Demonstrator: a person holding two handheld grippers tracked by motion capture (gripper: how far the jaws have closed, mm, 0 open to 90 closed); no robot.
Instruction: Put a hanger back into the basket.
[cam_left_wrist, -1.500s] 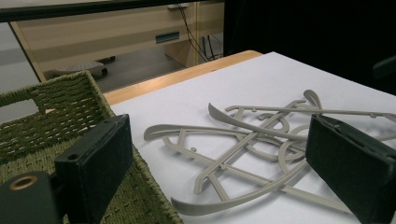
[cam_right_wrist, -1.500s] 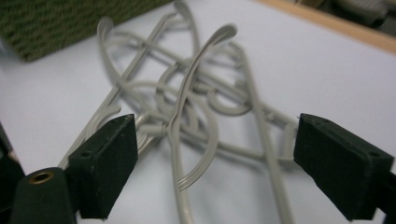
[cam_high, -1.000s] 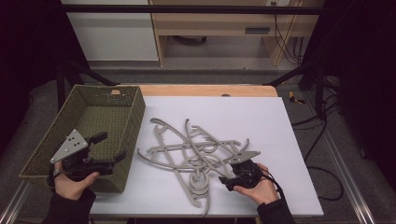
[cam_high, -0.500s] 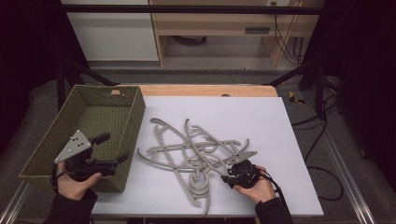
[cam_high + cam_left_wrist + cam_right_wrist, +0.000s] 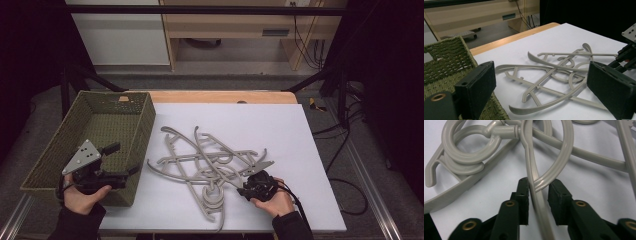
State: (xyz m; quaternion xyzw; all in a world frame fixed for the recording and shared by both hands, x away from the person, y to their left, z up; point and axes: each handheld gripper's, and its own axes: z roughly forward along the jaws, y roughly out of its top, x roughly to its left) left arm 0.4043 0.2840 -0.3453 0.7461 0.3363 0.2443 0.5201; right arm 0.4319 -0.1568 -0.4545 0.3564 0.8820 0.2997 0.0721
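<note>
Item: grey plastic hangers (image 5: pixel 210 165) — tangled heap mid-table, right of the basket (image 5: pixel 60 165). Light, stiff, slick; hooks snag. Your right gripper (image 5: pixel 539 188) has been closing around one thin bar, pads not quite pressing — grip there. Left gripper (image 5: pixel 541 90) wide open, empty.

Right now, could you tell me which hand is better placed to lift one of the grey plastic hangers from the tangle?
The right. Its gripper has a grey plastic hanger between its jaws, which have just been closing. The left gripper hangs open by the green woven basket.
</note>
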